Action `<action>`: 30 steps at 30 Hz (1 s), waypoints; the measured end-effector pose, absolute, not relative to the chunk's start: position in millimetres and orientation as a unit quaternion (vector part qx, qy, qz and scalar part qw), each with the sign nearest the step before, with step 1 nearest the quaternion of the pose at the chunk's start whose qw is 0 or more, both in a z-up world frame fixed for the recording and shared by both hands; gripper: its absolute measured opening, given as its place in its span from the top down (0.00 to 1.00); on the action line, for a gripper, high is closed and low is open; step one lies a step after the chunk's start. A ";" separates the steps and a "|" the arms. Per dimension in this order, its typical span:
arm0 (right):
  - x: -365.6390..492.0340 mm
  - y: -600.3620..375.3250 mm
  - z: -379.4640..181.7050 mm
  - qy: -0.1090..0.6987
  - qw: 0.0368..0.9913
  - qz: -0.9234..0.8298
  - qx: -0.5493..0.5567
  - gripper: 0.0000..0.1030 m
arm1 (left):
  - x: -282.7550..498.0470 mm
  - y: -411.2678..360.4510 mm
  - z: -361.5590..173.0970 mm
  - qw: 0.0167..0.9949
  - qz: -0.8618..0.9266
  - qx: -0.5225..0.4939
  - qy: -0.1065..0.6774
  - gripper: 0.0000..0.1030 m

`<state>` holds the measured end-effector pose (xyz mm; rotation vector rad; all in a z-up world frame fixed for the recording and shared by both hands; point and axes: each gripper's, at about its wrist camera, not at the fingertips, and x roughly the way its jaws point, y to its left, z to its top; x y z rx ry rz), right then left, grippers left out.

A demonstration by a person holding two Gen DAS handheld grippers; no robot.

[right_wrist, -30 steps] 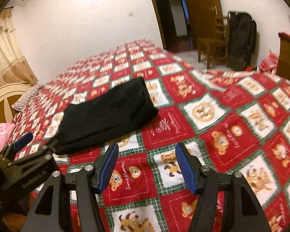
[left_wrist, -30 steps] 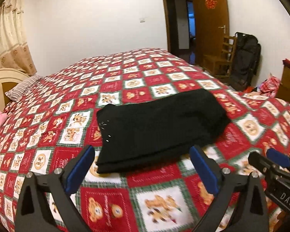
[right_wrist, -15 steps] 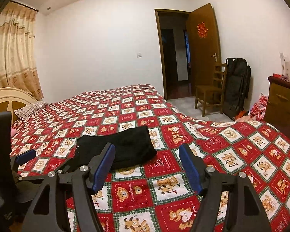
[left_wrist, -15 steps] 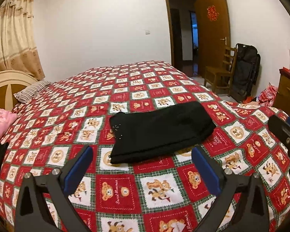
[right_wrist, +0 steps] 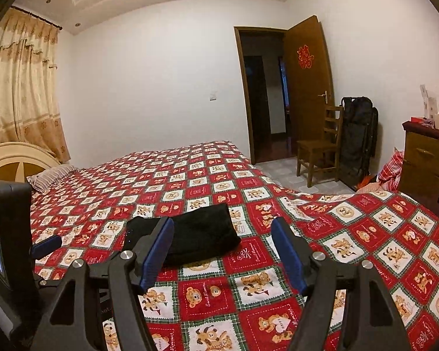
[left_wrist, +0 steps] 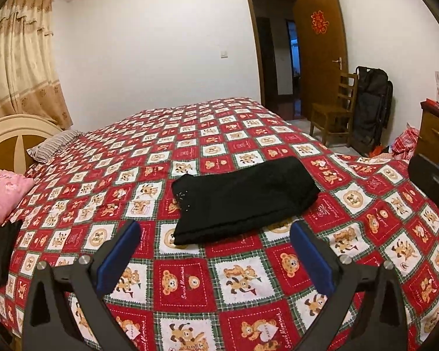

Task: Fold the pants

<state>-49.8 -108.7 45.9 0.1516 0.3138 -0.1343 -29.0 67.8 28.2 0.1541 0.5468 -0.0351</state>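
Note:
The black pants [left_wrist: 243, 199] lie folded into a flat rectangle on the red bear-patterned bedspread [left_wrist: 190, 286]. My left gripper [left_wrist: 215, 251] hovers in front of them, above the bed, open, its blue pads [left_wrist: 118, 259] wide apart and nothing between them. In the right wrist view the pants [right_wrist: 202, 234] sit beyond my right gripper [right_wrist: 222, 251], which is also open and empty, with its left pad [right_wrist: 158, 251] overlapping the pants only in the picture. The left gripper's body [right_wrist: 5, 234] shows at the left edge there.
A pink pillow [left_wrist: 3, 196], a striped pillow [left_wrist: 52, 146] and a dark cloth [left_wrist: 3, 251] lie at the bed's left end by the headboard [left_wrist: 11, 140]. Past the bed's right side stand a wooden chair [left_wrist: 333, 114], a black bag [left_wrist: 371, 108] and a dresser [left_wrist: 436, 134].
Both grippers have lifted and pulled back from the folded pants, which now look smaller and farther off. The views have tilted up to show more wall and ceiling.

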 end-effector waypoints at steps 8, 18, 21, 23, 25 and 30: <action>-52.6 -107.8 47.4 0.149 0.984 -0.072 0.067 0.31 | -33.5 64.8 33.0 0.961 -0.017 0.082 0.262 0.00; -46.8 -109.7 41.9 0.164 0.981 -0.074 0.071 0.31 | -32.5 62.9 28.5 0.959 -0.020 0.081 0.272 0.00; -45.6 -109.7 40.1 0.169 0.980 -0.071 0.071 0.31 | -32.6 63.1 27.9 0.959 -0.021 0.080 0.273 0.00; -44.5 -109.6 39.1 0.172 0.980 -0.071 0.071 0.31 | -32.2 63.3 27.4 0.958 -0.022 0.079 0.274 0.00; -43.1 -110.1 38.6 0.174 0.980 -0.070 0.072 0.31 | -31.9 63.4 26.4 0.958 -0.021 0.076 0.275 0.00; -42.1 -110.6 38.4 0.174 0.980 -0.069 0.071 0.31 | -30.7 63.9 25.6 0.958 -0.020 0.074 0.277 0.00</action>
